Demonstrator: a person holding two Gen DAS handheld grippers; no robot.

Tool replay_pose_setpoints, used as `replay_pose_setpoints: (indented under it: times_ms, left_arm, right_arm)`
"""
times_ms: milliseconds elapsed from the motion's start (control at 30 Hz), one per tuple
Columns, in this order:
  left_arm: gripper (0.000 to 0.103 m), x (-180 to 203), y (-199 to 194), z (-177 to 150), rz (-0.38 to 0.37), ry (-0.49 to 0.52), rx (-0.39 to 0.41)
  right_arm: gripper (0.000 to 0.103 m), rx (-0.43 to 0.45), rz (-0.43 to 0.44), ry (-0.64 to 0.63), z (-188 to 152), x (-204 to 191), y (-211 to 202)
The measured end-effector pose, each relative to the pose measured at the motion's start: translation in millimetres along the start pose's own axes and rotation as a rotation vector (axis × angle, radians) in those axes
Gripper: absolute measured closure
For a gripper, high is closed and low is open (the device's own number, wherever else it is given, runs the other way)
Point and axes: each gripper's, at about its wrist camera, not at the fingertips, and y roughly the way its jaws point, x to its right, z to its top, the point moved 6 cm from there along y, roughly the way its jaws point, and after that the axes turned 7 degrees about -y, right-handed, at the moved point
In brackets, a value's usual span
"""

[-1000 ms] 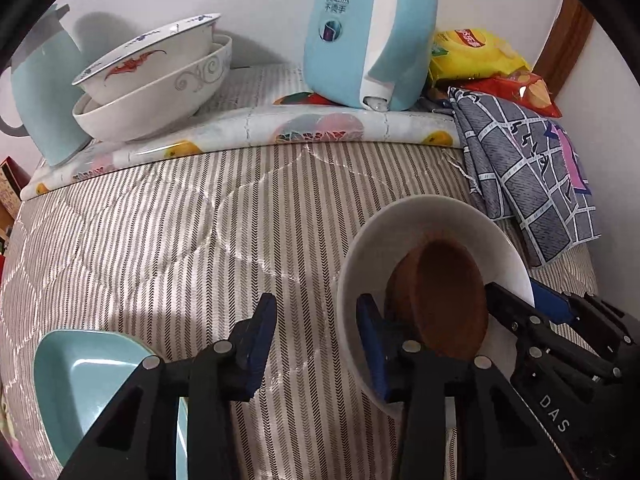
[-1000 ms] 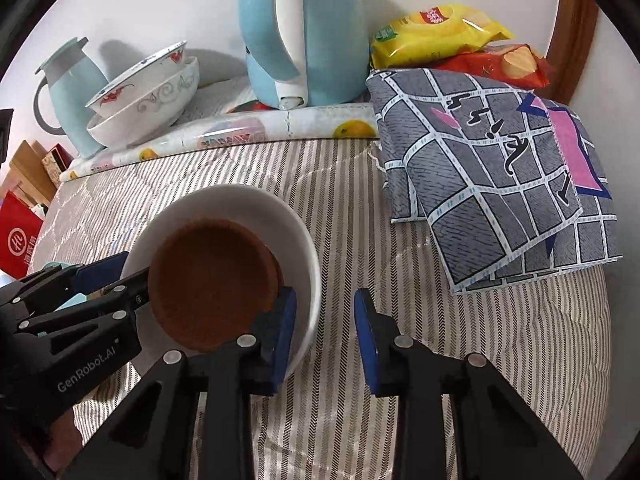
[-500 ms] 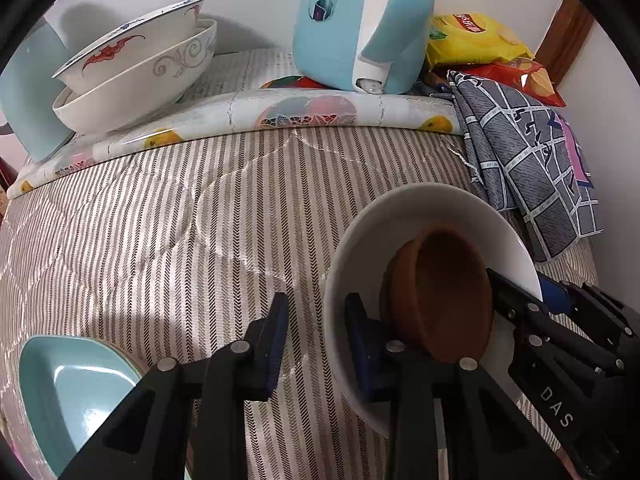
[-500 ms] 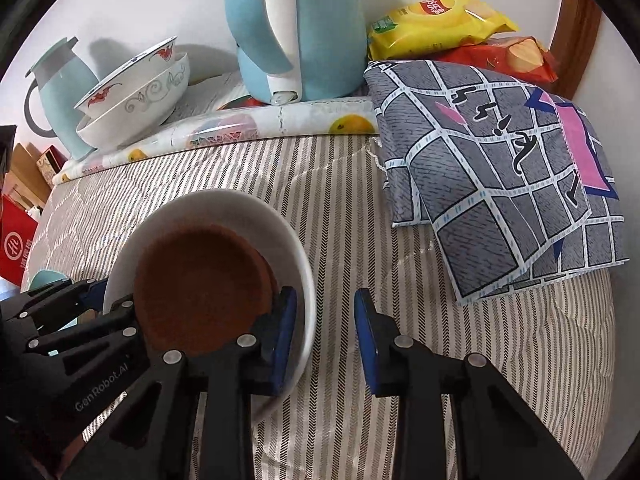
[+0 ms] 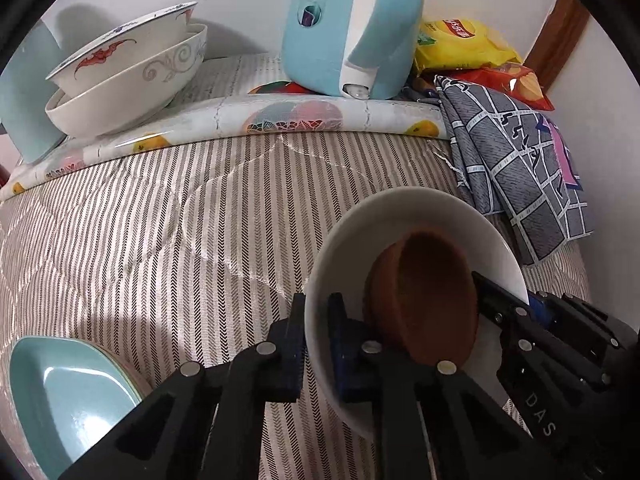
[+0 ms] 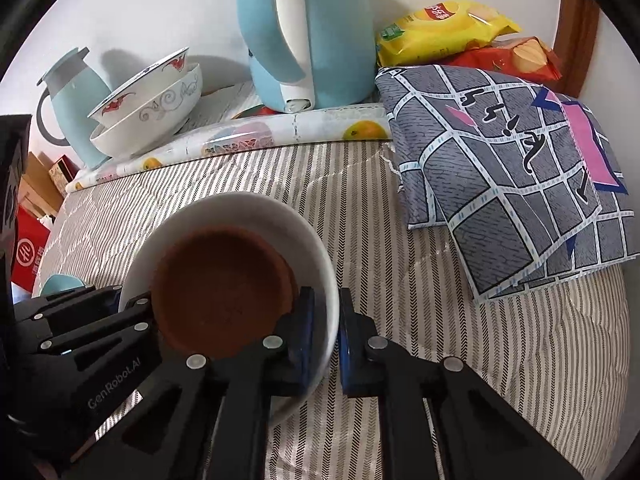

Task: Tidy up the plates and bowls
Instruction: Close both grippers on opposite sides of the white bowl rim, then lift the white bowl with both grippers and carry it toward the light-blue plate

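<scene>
A white bowl (image 5: 404, 216) with a brown bowl (image 5: 432, 300) inside it is held above the striped quilt. My left gripper (image 5: 316, 344) is shut on its left rim. My right gripper (image 6: 326, 336) is shut on the right rim of the white bowl (image 6: 248, 212), with the brown bowl (image 6: 220, 292) beside its left finger. Two stacked patterned bowls (image 5: 132, 80) sit at the back left on a fruit-print mat; they also show in the right wrist view (image 6: 152, 108). A light blue dish (image 5: 64, 400) lies at the front left.
A blue kettle (image 5: 352, 28) stands at the back centre and a blue jug (image 6: 76, 96) at the back left. A grey patterned cloth (image 6: 516, 172) and snack bags (image 6: 444, 28) lie at the right. A wall runs behind.
My left gripper has closed onto the white bowl's rim. Both grippers have moved forward with the bowl toward the back of the bed.
</scene>
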Motion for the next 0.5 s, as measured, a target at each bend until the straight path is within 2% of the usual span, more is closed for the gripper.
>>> replay_pose_setpoints:
  times_ms: [500]
  left_arm:
    - [0.093,3.6,-10.7,-5.5,0.0,0.003,0.009]
  right_arm:
    - [0.093,0.003,0.002,0.037,-9.7,2.7,-10.2]
